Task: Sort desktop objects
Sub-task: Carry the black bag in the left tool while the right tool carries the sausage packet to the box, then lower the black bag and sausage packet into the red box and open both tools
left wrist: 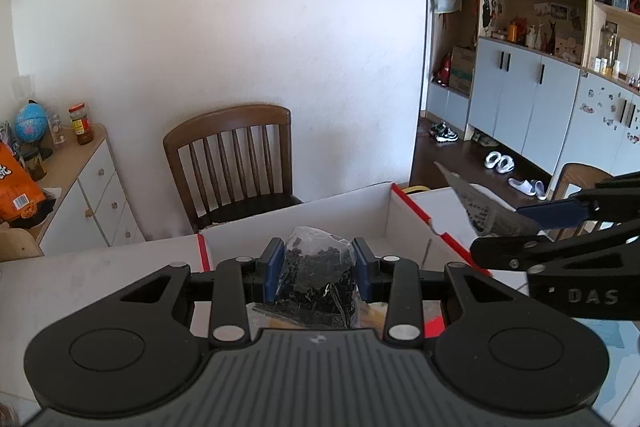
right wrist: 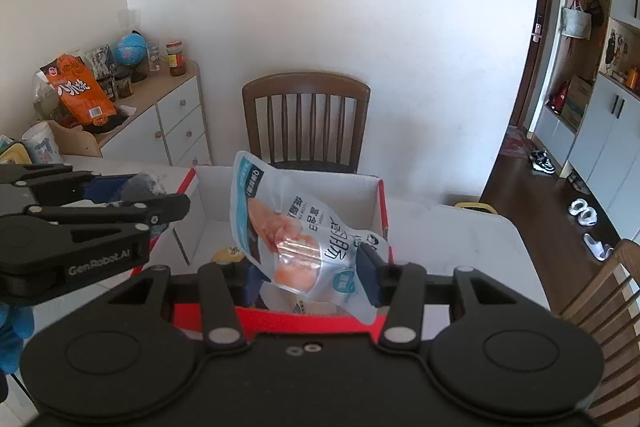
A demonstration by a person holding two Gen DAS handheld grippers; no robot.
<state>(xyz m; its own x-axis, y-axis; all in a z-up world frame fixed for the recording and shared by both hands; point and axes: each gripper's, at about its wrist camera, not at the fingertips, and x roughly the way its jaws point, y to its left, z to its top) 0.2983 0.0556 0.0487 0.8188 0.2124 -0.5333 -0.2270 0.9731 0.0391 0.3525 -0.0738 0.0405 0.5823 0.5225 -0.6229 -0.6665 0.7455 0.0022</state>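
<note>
My left gripper (left wrist: 318,269) is shut on a clear bag of small black pieces (left wrist: 316,275) and holds it over the open white box with red edges (left wrist: 340,219). In the right wrist view, my right gripper (right wrist: 312,277) is shut on a pale blue food pouch (right wrist: 296,231), which stands tilted above the same box (right wrist: 288,199). The right gripper (left wrist: 560,223) shows at the right of the left wrist view with the pouch's edge (left wrist: 480,207) in it. The left gripper (right wrist: 108,203) appears at the left of the right wrist view.
The box sits on a white table (right wrist: 460,239). A brown wooden chair (right wrist: 306,119) stands behind it against the wall. A low sideboard (right wrist: 160,119) at the left carries a globe, jars and an orange snack bag (right wrist: 82,91). Another chair (right wrist: 600,295) is at the right.
</note>
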